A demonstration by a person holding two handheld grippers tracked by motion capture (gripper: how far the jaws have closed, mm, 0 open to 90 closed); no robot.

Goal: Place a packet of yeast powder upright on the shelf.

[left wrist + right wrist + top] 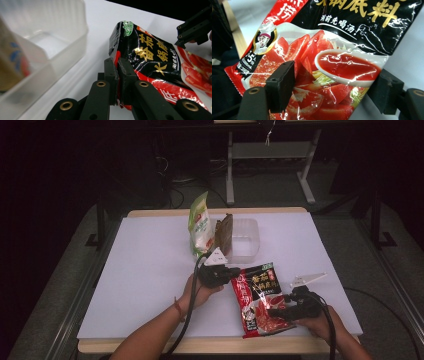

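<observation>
Your left gripper (117,75) pinches the sauce packet (260,297), right gripper (337,92) straddling it wide; next, lift it toward the clear tub (245,240).

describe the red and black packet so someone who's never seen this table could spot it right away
On the white table, look at the near right part, in front of the clear plastic tub. The red and black packet lies there between the left gripper and right gripper. Unlike the green-and-white bag by the tub, it shows gold characters and tomato slices.
</observation>
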